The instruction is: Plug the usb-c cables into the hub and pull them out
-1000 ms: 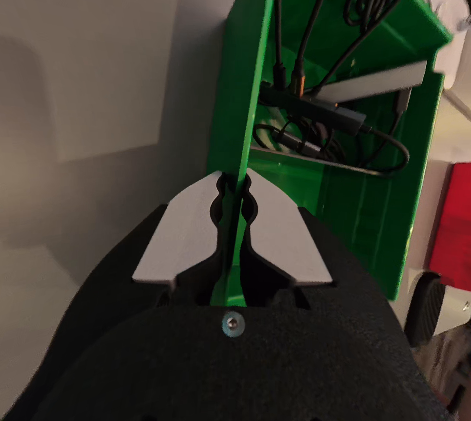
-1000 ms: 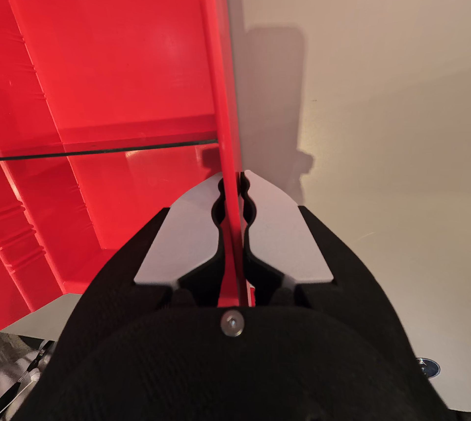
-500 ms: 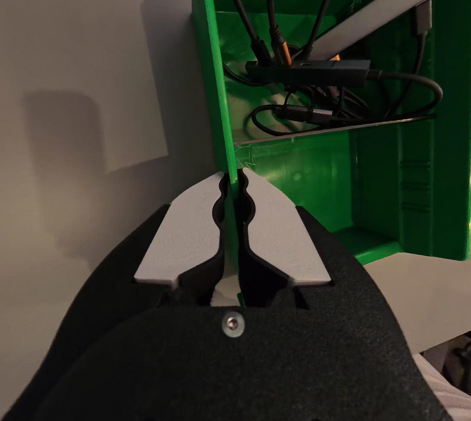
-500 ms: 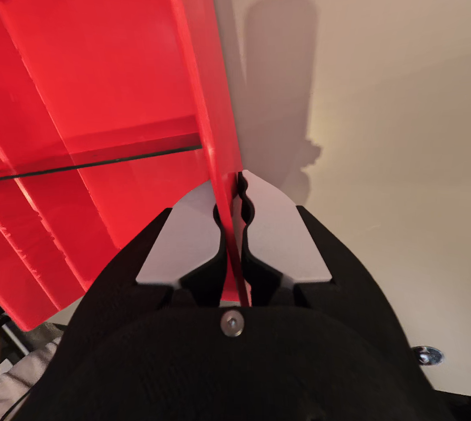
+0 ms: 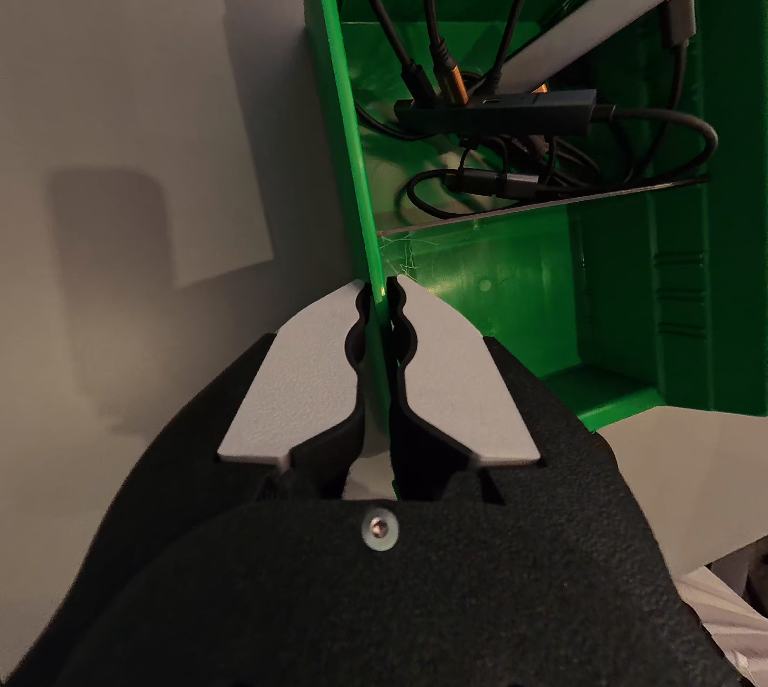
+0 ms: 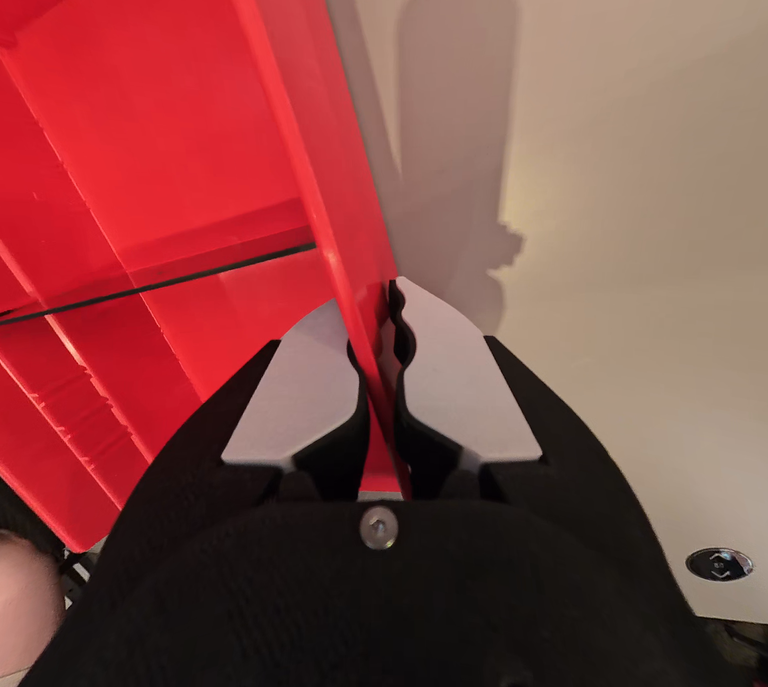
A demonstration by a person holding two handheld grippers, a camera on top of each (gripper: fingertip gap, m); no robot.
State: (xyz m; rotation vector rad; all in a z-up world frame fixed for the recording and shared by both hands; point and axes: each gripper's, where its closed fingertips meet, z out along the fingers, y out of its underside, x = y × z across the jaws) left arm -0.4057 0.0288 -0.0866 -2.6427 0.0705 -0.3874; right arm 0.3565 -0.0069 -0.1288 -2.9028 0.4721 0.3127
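Note:
My left gripper (image 5: 379,286) is shut on the left wall of a green bin (image 5: 519,293). Inside the bin, beyond a clear divider (image 5: 540,205), lies a black USB hub (image 5: 494,114) with several black cables (image 5: 432,43) plugged into its top side and its own cable (image 5: 681,135) looping right. More connectors (image 5: 490,182) lie under it. My right gripper (image 6: 382,286) is shut on the right wall of a red bin (image 6: 166,126). The red bin's inside shows a clear divider (image 6: 158,284) and nothing else.
A grey bar (image 5: 602,14) lies slantwise across the green bin's upper part. The white tabletop (image 5: 124,126) lies left of the green bin and also right of the red bin (image 6: 602,209). A round metal fitting (image 6: 719,569) sits near the table's edge. About 75 cm separates my left fingertips from my right.
Both bins have swung in their views. The green bin now stands more upright and closer, with the hub level. The red bin's wall has tilted left. Both grippers keep their hold.

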